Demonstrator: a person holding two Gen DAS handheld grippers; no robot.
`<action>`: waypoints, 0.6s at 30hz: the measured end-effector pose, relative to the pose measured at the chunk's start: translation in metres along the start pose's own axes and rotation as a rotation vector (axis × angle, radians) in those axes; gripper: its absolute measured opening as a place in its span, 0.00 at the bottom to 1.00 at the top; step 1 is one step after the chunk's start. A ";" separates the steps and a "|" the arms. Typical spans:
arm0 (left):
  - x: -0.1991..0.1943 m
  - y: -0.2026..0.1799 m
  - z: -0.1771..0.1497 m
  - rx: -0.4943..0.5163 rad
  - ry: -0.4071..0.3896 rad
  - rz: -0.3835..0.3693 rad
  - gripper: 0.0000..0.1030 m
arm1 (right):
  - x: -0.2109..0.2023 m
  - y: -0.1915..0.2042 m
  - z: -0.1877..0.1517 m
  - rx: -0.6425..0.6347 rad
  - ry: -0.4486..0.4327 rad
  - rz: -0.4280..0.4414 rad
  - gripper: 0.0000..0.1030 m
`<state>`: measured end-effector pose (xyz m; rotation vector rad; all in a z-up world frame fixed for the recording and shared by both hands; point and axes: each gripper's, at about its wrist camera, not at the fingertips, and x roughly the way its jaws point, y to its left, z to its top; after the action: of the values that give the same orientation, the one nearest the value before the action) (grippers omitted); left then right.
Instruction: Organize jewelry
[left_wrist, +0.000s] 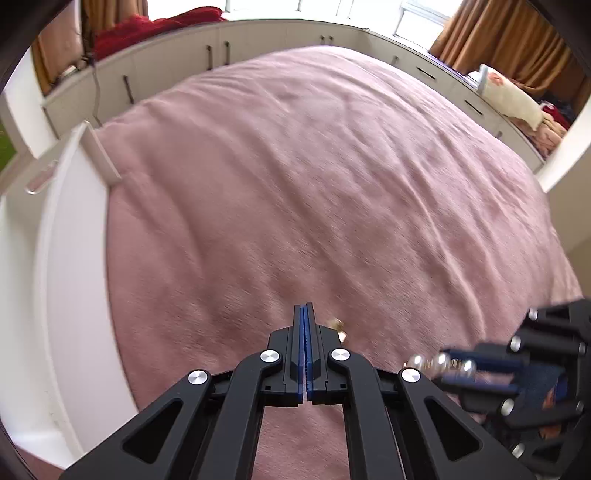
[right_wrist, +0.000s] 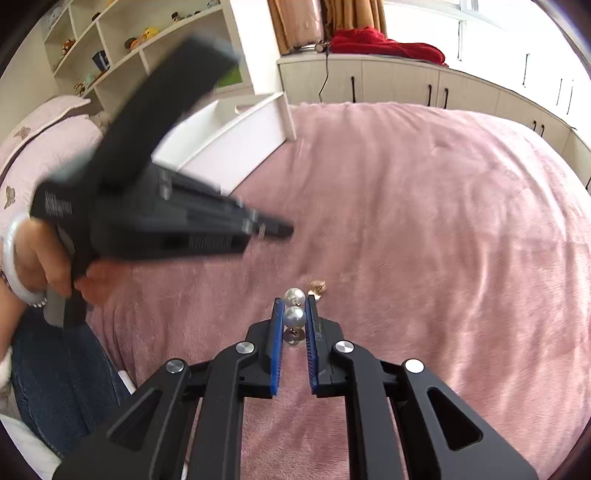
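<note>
bed: pink plush blanket (left_wrist: 332, 184) | room: white cabinets (left_wrist: 258, 40) far, shelves (right_wrist: 122, 48) left | left claw (left_wrist: 304, 314) clenched, empty | right claw (right_wrist: 294, 306) grasping pearl earring (right_wrist: 294, 317) | gold earring (right_wrist: 317, 287) on blanket, just beyond

A pearl earring (right_wrist: 294, 318), two glossy white pearls stacked in line with a small metal back, sits pinched between my right gripper's (right_wrist: 294, 314) blue pads. A rose-gold earring (right_wrist: 317, 287) lies on the pink blanket just beyond.
</note>
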<state>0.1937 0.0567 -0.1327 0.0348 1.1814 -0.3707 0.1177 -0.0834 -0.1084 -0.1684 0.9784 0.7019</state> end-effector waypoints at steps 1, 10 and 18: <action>0.005 -0.002 -0.001 0.006 0.014 -0.010 0.06 | -0.004 -0.001 0.001 -0.001 -0.006 -0.011 0.11; 0.047 -0.038 -0.014 0.129 0.094 -0.019 0.33 | -0.016 -0.022 -0.012 0.061 0.010 -0.053 0.11; 0.057 -0.037 -0.017 0.139 0.100 0.056 0.08 | -0.006 -0.032 -0.001 0.068 -0.005 -0.031 0.11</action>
<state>0.1860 0.0109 -0.1852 0.2089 1.2487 -0.4050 0.1341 -0.1110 -0.1099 -0.1218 0.9912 0.6398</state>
